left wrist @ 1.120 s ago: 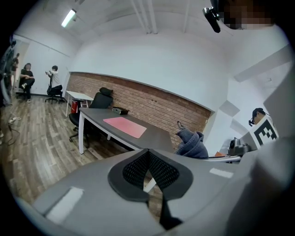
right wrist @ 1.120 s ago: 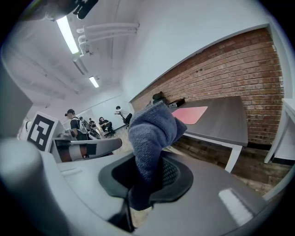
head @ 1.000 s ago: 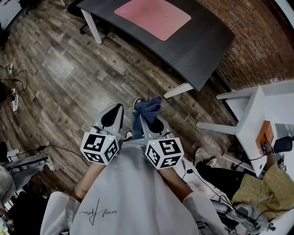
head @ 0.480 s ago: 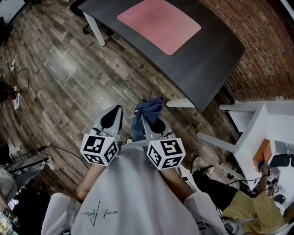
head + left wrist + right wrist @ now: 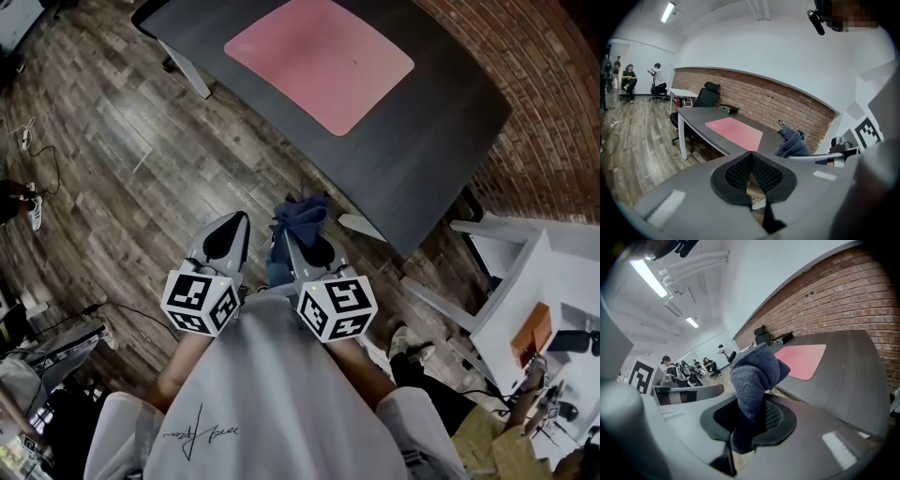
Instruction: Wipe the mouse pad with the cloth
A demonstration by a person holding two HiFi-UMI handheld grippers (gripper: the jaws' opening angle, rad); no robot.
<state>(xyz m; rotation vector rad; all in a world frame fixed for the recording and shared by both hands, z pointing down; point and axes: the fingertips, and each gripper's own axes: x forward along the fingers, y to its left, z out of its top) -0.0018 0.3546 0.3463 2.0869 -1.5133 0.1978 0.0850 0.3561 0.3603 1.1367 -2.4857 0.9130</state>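
Note:
A pink mouse pad lies flat on a dark grey desk; it also shows as the pink mouse pad in the left gripper view and the pink mouse pad in the right one. My right gripper is shut on a bunched blue cloth, seen close as the blue cloth. My left gripper is shut and holds nothing, its pads pressed together. Both grippers hang over the floor, short of the desk's near edge.
Wood-plank floor lies under the grippers. A white table stands at the right with an orange item on it. A black office chair sits at the desk's far end. Several people are far off. A brick wall runs behind the desk.
The desk and pink pad have slid closer and more into view as I approach. Both grippers keep the same pose, the cloth still held.

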